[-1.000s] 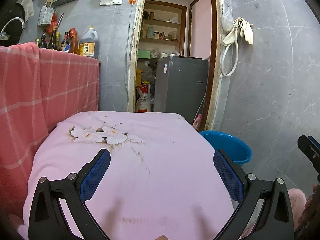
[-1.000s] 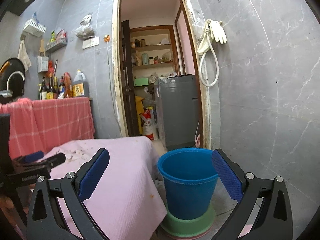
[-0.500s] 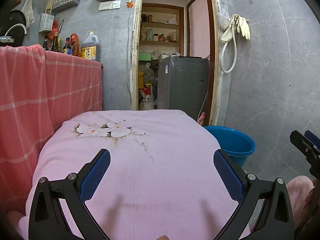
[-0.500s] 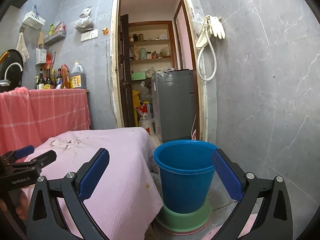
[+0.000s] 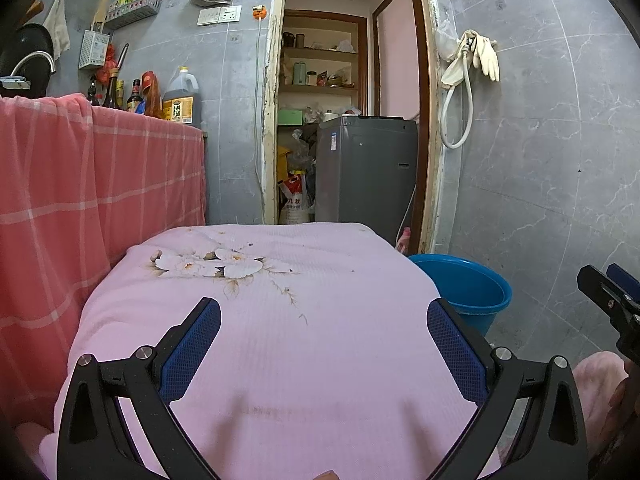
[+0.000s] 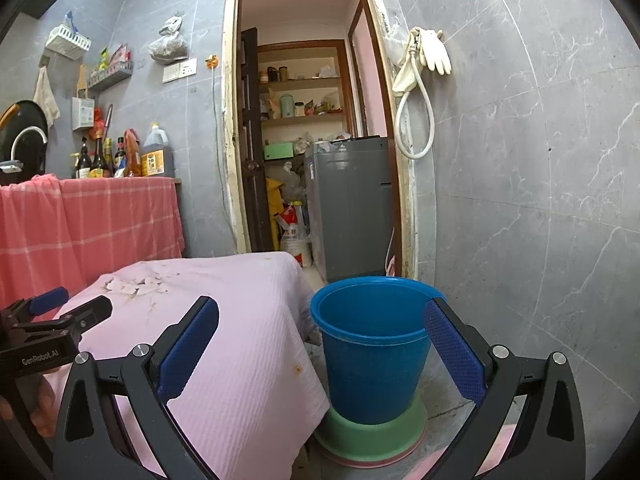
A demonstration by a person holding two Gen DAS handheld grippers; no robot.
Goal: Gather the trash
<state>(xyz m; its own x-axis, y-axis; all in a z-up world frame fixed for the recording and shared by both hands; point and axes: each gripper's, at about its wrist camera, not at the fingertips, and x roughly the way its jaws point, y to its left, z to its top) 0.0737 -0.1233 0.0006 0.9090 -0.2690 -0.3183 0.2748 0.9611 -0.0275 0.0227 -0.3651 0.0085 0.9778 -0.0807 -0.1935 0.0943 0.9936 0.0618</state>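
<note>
You have lifted and levelled both cameras over the last second: the pink cloth (image 5: 320, 340) now sits lower in the left view, and the bucket (image 6: 372, 348) has slid down in the right view, so more of its inside shows. Neither tool has closed in on anything, so this reads as repositioning, not a pick.

Your left gripper (image 5: 324, 344) hangs over the cloth with its jaws spread wide and nothing between them. Your right gripper (image 6: 322, 348) is just as wide and empty, framing the bucket.

No loose trash shows on the cloth; the pale shapes at its far end look like a printed flower, plus a few small stains. That fits either trash already in the bucket or none laid out.

The bucket stands on the floor just right of the cloth: smooth blue plastic, tapered, nested in a green base (image 6: 372, 432). What shows of its inside looks bare; its bottom is hidden. The cloth is soft, waffle-textured and drapes over its edge.
</note>
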